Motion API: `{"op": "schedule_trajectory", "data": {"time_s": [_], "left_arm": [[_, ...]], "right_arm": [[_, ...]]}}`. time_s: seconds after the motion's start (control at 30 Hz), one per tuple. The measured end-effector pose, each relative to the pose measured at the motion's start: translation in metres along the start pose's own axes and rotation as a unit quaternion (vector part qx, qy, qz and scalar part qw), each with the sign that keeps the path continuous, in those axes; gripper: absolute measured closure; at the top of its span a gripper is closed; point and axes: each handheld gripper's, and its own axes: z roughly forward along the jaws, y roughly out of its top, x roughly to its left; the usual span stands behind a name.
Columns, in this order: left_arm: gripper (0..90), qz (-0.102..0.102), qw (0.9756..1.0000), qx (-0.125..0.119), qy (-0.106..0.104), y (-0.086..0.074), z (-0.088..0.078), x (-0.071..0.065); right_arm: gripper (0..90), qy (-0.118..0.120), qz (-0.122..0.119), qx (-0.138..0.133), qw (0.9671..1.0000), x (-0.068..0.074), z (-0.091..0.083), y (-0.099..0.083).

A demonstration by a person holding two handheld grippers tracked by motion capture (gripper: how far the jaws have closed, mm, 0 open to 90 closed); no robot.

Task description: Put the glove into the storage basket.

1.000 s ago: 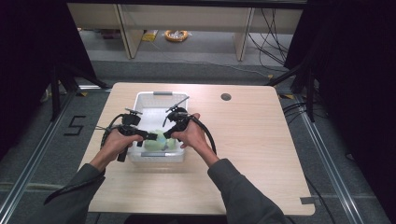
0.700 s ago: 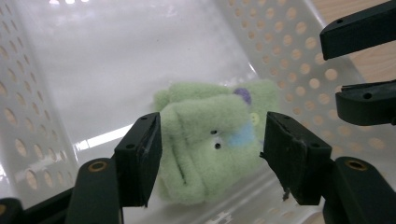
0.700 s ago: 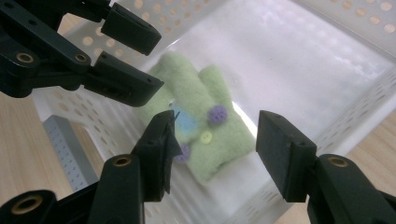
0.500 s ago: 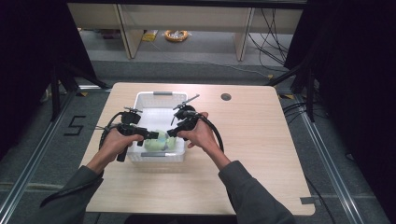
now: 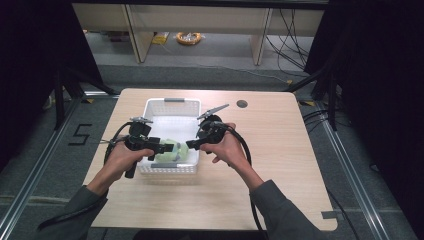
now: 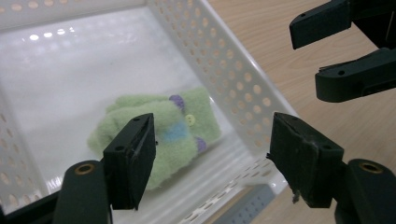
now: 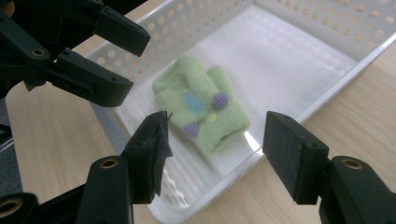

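A small fuzzy green garment with purple pompoms, a blue patch and a yellow button lies folded at the near end of a white perforated basket. My left gripper hovers over the basket's near left side. Its jaws have just been opening, and nothing is pressed between them. My right gripper faces it from the near right rim. Its jaws have also just been opening and hold nothing. Each gripper appears in the other's view: the right gripper and the left gripper.
The basket stands left of centre on a light wooden table. A round cable hole sits near the far edge. Bare tabletop stretches to the right and in front of the basket. Black cables trail from both grippers along the forearms.
Both grippers have lifted and drawn apart from the green garment, the right one moving right, and their jaws have widened. The garment now lies free in the basket.
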Motion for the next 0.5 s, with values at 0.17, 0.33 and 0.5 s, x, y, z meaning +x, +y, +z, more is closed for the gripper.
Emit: {"op": "schedule_trajectory", "data": {"time_s": [0.17, 0.33, 0.5], "left_arm": [[30.0, 0.012, 0.9998, -0.015, -0.008, -0.006, -0.006, -0.013], [29.4, 0.015, 0.999, -0.03, -0.03, -0.015, -0.008, -0.029], [28.8, 0.035, 0.9982, -0.036, -0.033, -0.021, -0.011, -0.04]], "right_arm": [[40.9, 0.017, -0.012, -0.022, 0.9996, 0.002, -0.013, -0.011], [39.7, 0.019, -0.011, -0.038, 0.999, -0.001, -0.026, -0.025], [38.6, 0.007, -0.009, -0.056, 0.9984, -0.005, -0.039, -0.038]]}}
